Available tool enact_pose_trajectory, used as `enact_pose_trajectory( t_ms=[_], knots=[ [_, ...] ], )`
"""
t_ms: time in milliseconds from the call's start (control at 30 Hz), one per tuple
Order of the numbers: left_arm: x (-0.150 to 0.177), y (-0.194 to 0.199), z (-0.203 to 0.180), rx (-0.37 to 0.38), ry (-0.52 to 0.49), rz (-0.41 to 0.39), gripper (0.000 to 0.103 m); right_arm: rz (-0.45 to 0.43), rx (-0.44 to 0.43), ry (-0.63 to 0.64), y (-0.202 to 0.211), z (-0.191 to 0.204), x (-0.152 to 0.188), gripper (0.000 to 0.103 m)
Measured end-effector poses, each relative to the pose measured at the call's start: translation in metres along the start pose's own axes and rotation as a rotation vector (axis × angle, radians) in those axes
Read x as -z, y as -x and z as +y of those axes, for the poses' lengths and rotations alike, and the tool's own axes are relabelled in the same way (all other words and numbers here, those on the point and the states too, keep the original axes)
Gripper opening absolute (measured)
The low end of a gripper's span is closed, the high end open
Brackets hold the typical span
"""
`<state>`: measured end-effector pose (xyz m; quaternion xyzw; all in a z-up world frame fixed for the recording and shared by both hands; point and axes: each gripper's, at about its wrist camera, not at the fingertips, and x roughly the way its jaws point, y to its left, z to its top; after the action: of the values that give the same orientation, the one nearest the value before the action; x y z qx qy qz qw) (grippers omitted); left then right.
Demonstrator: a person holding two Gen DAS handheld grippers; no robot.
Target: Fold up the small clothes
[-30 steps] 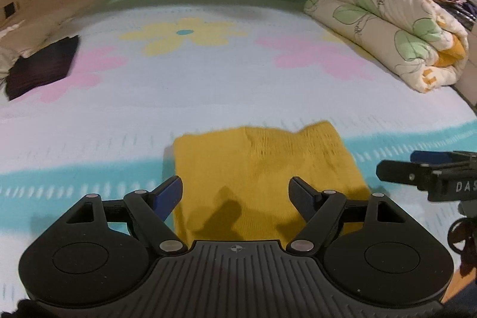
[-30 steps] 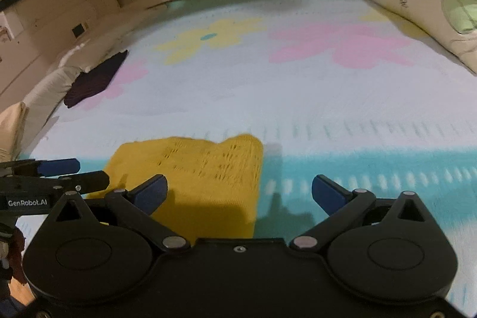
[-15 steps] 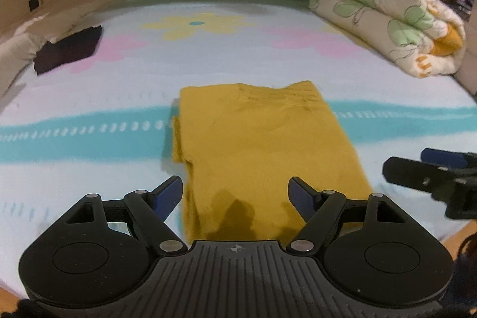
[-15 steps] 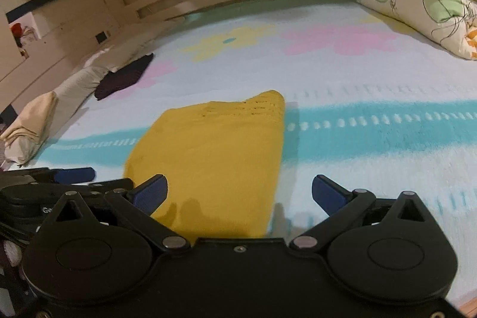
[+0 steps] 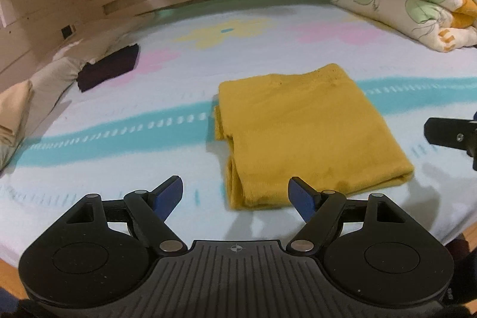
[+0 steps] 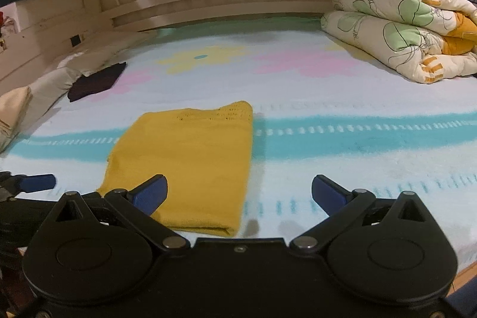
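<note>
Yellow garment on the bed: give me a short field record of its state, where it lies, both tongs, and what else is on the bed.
garment: yellow knit garment, folded into a flat rectangle
location: on the flowered bedspread, across its teal stripe, near the front edge
left tongs: open, empty, short of the garment's near edge
right tongs: open, empty, near the garment's right corner
contact: neither touches the garment
other items: dark folded cloth far left; rolled floral quilt far right
</note>
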<state>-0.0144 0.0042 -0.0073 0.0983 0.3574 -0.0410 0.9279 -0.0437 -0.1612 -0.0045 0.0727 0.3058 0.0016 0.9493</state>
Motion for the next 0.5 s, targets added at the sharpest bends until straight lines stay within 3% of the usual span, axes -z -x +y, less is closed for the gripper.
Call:
enact_pose_trajectory(
  t_ms=[200, 500],
  knots=[
    [0.007, -0.005, 0.002, 0.029, 0.054, 0.077, 0.077, 0.094, -0.001, -0.004, -0.009, 0.006, 0.006, 0.102],
    [0.009, -0.006, 0.002, 0.037, 0.055, 0.072, 0.077, 0.168, 0.030, 0.015, -0.019, 0.014, 0.013, 0.102]
  ],
)
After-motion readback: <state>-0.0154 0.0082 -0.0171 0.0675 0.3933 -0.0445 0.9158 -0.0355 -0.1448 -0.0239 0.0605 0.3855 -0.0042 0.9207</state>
